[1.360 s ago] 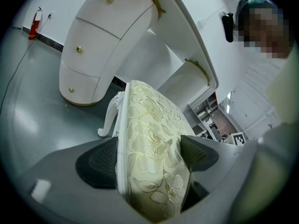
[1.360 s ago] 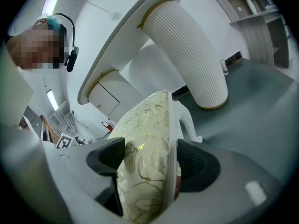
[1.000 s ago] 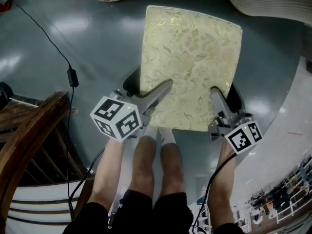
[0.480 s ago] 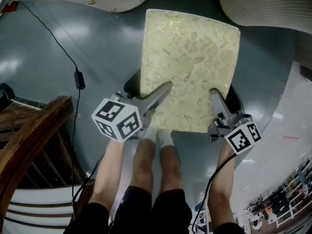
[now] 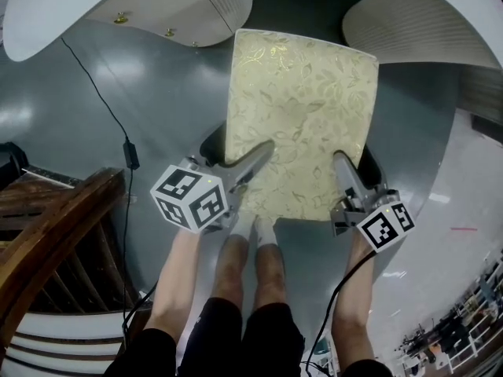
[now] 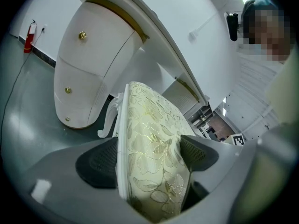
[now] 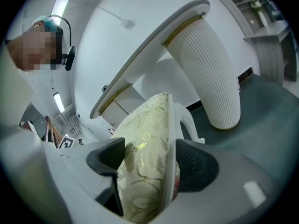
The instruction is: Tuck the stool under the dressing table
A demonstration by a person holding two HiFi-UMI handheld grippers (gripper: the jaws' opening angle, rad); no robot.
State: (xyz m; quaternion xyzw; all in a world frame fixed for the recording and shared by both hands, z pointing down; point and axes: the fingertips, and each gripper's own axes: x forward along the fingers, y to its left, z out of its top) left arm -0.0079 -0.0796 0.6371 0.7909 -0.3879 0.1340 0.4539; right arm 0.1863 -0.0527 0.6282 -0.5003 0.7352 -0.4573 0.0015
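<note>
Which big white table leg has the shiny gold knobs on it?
The left leg: it has small gold knobs on its front. The right leg is ribbed and shows no knobs.

I see a stool (image 5: 302,108) in pale gold leaf brocade, white dressing table (image 5: 141,10) with gold knobs (image 5: 120,20), grey-green floor (image 5: 173,100), brown wooden frame (image 5: 55,226)

under you lies a glossy grey floor (image 5: 47,108) catching pale patches of light, with a lighter strip (image 5: 471,199) along its right side. a black cable (image 5: 132,154) with a small block on it trails across the grey. at your lower left stands a dark wooden frame (image 5: 55,226) (what piece it is can't be told). the wall (image 6: 37,3) is white, with a red canister (image 6: 29,36) low on it. a tube light (image 7: 60,6) glows overhead, and grey shelves (image 7: 268,36) stand at the right.
</note>
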